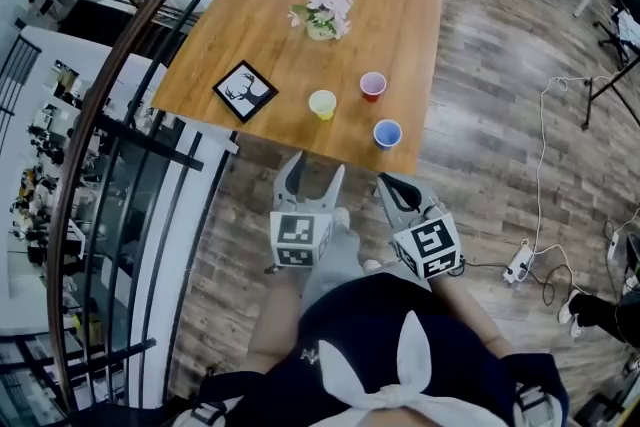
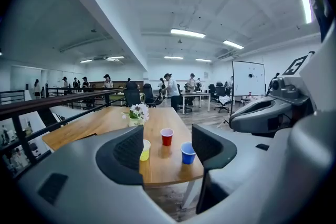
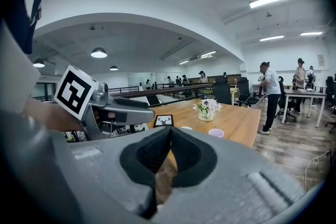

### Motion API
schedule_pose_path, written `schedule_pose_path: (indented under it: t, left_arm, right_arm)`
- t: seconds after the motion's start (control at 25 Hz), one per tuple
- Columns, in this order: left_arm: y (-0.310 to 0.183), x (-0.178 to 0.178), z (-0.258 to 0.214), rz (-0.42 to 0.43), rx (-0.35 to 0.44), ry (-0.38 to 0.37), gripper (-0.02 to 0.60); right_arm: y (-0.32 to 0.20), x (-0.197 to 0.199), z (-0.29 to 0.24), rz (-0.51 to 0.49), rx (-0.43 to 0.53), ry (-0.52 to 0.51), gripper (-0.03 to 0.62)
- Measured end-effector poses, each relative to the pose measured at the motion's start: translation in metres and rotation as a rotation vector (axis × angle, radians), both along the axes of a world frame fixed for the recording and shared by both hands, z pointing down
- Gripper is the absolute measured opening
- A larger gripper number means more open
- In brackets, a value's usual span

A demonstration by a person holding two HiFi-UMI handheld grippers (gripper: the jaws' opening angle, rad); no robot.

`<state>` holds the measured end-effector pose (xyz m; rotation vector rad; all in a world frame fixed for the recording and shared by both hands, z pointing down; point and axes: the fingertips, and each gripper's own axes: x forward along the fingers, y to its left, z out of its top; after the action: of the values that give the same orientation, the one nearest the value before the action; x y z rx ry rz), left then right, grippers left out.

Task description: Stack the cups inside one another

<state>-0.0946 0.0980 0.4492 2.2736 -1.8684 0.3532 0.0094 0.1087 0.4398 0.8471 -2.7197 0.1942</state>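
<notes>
Both tools sat short of the near edge of the wooden surface (image 1: 270, 5), over the plank floor (image 1: 480, 165), not touching anything. Left tool (image 1: 315, 167) had its jaws spread wide with nothing gripped; through its own view (image 2: 167, 147) the three cups only showed in the gap, well beyond the pads. Right tool (image 1: 392, 187) had its jaws pressed together and empty, pads meeting in its view (image 3: 170, 136). All three cups stood upright, open ends up, apart from each other, none nested. Blue cup (image 1: 387, 133) was nearest, close to the near edge toward the right corner. Yellow cup (image 1: 322, 104) stood left of it and a bit farther in. Red cup (image 1: 373, 86) stood farther in, right of the yellow one, behind the blue one. In the left tool view the yellow cup (image 2: 145, 149) was partly cut off by the left pad, with red (image 2: 167, 136) and blue (image 2: 188, 152) fully visible. A framed deer picture (image 1: 245, 91) lay flat near the left edge, left of the yellow cup. A small flower pot (image 1: 325, 15) stood mid-surface, far of the cups. A dark railing (image 1: 150, 35) ran along the left side.
</notes>
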Motion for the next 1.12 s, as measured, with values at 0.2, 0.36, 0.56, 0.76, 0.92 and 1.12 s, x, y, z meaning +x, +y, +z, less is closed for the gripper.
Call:
schedule_pose_path:
  t: [0.2,0.36,0.56,0.76,0.92,1.12]
  left_arm:
    - [-0.035,-0.021,0.007,0.027,-0.032,0.004,0.308]
    - [-0.059,-0.032,0.015,0.054,-0.047,-0.014,0.318]
    - [-0.088,-0.045,0.027,0.09,-0.092,-0.009,0.321]
    - [-0.114,-0.058,0.042,0.121,-0.123,-0.007,0.321]
    - [-0.133,-0.069,0.056,0.149,-0.152,-0.019,0.325]
    - [-0.158,-0.079,0.081,0.202,-0.192,-0.055,0.342]
  right_arm:
    - [-0.034,-0.013,-0.004,0.036,0.006,0.006,-0.002]
    - [-0.056,-0.019,-0.002,0.073,0.003,0.015,-0.002]
    - [-0.084,-0.028,0.004,0.11,-0.014,0.04,-0.002]
    - [-0.106,-0.037,0.01,0.143,-0.009,0.044,-0.002]
    - [-0.123,-0.048,0.013,0.173,-0.008,0.043,-0.003]
    - [-0.147,-0.055,0.019,0.226,-0.008,0.053,-0.002]
